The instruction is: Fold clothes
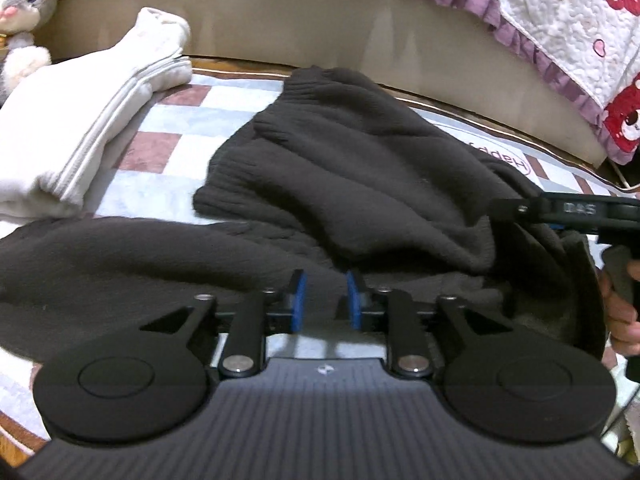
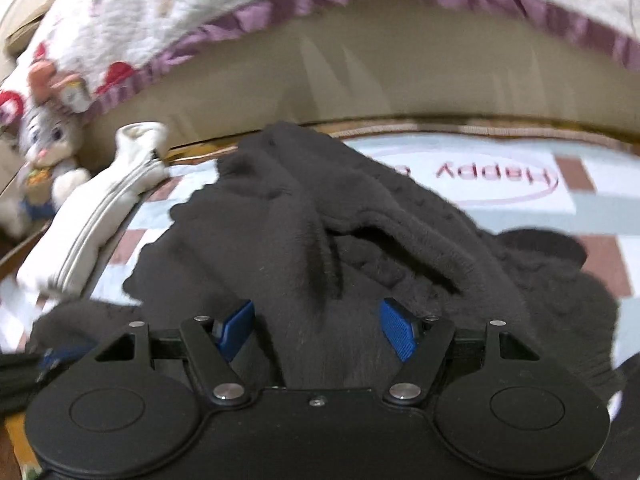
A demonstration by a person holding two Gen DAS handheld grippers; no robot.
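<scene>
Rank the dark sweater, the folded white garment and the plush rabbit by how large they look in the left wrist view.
1. Dark sweater, by far the largest.
2. Folded white garment.
3. Plush rabbit, smallest, though the frame edge cuts it off and it sits farther back, so its true size is unsure.
</scene>
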